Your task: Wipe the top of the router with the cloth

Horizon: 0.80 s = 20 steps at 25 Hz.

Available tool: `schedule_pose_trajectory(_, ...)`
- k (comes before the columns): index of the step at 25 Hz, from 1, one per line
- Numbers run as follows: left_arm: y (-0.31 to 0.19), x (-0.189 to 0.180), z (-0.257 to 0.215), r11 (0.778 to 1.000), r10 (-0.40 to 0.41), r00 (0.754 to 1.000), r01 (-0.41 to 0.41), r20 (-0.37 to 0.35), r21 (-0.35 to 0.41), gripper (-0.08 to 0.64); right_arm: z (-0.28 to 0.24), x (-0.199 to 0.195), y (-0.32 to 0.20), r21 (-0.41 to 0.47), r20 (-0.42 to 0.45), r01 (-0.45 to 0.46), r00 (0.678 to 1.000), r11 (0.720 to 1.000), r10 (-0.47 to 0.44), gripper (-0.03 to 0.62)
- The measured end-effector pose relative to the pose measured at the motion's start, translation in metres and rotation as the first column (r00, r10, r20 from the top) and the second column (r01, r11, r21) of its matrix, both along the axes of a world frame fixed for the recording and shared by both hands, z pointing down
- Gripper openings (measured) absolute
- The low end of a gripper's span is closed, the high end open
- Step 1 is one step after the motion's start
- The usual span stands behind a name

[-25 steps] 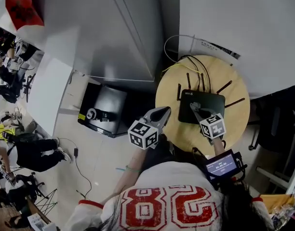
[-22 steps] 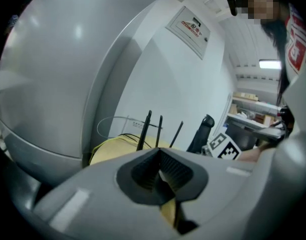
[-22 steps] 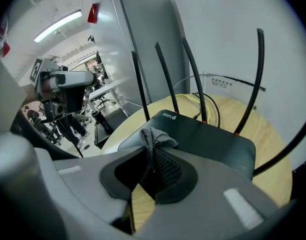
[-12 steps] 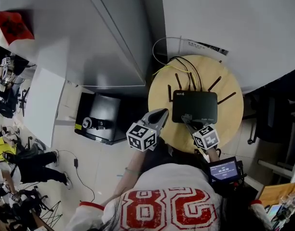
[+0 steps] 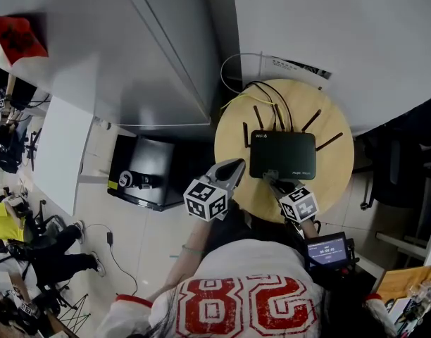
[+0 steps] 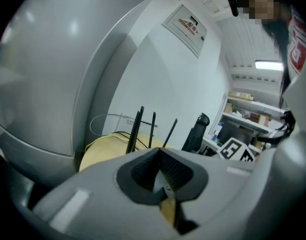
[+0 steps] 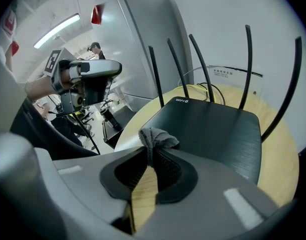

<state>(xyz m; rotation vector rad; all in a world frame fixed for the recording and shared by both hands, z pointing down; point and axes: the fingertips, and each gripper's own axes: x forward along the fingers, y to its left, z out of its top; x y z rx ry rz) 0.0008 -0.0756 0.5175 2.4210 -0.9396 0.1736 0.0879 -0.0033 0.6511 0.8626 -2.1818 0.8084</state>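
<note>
A black router [image 5: 282, 155] [image 7: 213, 134] with several upright antennas lies on the round wooden table [image 5: 335, 182]. My right gripper [image 5: 274, 178] [image 7: 152, 149] is shut on a small grey cloth [image 7: 157, 138], whose tuft sticks out at the router's near edge. My left gripper [image 5: 235, 167] [image 6: 160, 156] hangs at the table's left edge, jaws shut with nothing between them. The antennas [image 6: 140, 129] rise beyond it in the left gripper view.
Black and yellow cables [image 5: 268, 90] run from the router's back toward the white wall. A dark box-like unit [image 5: 148, 167] sits on the floor left of the table. A grey cabinet [image 5: 131, 48] stands behind. An office chair [image 6: 198, 129] is at the right.
The right gripper with the cloth has drawn back toward me, from over the router's top to its near edge. The left gripper has barely moved.
</note>
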Motion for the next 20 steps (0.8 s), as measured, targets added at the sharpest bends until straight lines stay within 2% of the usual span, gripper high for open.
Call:
schedule_pose_trajectory(9, -0.001, -0.01, 0.003, 0.999, -0.04, 0.999, 0.04, 0.009, -0.007, 0.002, -0.017, 0.032, -0.056, 0.078, 0.011, -0.086, 0.996, 0.993, 0.085, 0.041)
schedule_pose_trajectory(14, 0.0, -0.018, 0.001, 0.997, -0.077, 0.997, 0.077, 0.018, -0.005, 0.002, -0.02, 0.055, -0.096, 0.11, -0.025, -0.089, 0.995, 0.99, 0.092, 0.041)
schedule_pose_trajectory(20, 0.002, -0.032, 0.003, 0.992, -0.122, 0.992, 0.122, 0.03, -0.013, 0.002, -0.02, 0.063, -0.13, 0.126, -0.055, -0.07, 0.995, 0.99, 0.077, 0.04)
